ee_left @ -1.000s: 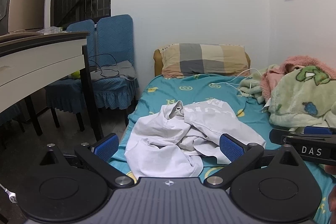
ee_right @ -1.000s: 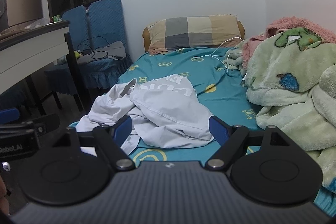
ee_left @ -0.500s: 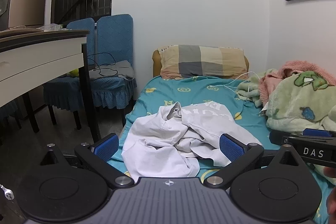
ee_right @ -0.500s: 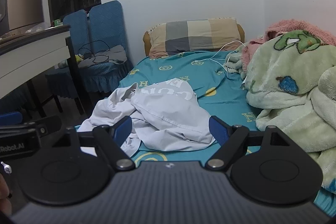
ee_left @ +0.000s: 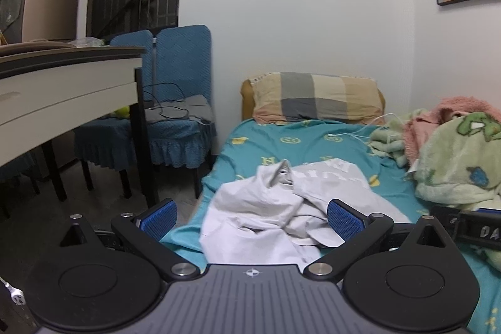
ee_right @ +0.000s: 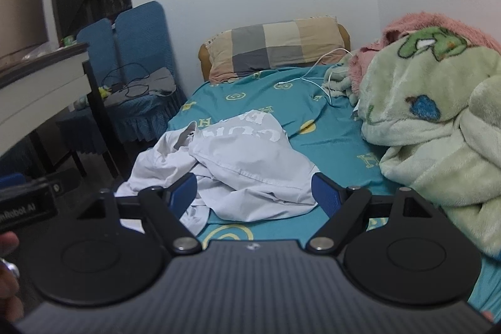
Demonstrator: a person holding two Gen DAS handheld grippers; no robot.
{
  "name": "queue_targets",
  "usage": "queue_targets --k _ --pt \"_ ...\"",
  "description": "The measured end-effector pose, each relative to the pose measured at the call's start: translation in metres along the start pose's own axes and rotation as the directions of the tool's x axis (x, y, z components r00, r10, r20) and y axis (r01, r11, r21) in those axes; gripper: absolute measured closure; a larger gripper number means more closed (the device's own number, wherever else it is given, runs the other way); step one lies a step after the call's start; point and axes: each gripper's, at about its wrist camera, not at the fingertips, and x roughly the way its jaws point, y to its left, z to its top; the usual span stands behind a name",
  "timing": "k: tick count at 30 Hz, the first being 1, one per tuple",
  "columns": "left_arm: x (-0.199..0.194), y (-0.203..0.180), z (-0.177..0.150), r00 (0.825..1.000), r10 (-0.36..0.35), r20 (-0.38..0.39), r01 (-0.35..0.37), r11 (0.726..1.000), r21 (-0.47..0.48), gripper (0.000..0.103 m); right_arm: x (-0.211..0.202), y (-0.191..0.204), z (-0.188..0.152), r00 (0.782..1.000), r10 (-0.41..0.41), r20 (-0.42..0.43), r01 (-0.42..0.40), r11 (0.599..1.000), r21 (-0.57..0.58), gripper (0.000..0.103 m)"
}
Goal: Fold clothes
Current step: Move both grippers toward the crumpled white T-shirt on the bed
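A crumpled white garment [ee_left: 281, 205] [ee_right: 238, 165] with pale printed letters lies in a heap on the teal bed sheet [ee_left: 313, 143] [ee_right: 332, 143], near the bed's left edge. My left gripper [ee_left: 250, 216] is open, held short of the heap's near left part, nothing between its blue pads. My right gripper [ee_right: 255, 193] is open too, hovering just short of the heap's near edge. Each gripper shows at the side of the other's view. Part of a hand [ee_right: 7, 252] appears at the lower left of the right wrist view.
A plaid pillow [ee_left: 316, 97] lies at the head of the bed. Green and pink blankets [ee_right: 438, 127] pile along the right side, with a white cable [ee_right: 322, 77] beside them. A white desk [ee_left: 62, 89] and blue chairs [ee_left: 178, 102] stand left of the bed.
Both grippers have tilted up and drawn back slightly, so the garment sits lower in both views. Both stay open; the garment has not moved.
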Motion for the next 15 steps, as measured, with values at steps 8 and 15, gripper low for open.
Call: queue_targets --k 8,15 --pt "-0.001 0.03 -0.002 1.0 0.017 0.0 -0.017 0.998 -0.059 0.0 -0.006 0.045 0.016 0.999 0.034 0.008 -0.034 0.997 0.07 0.021" --pt "0.005 0.021 -0.012 1.0 0.001 -0.021 -0.001 1.0 -0.007 0.0 -0.016 0.044 0.057 0.995 0.096 0.026 -0.096 0.995 -0.005 0.021"
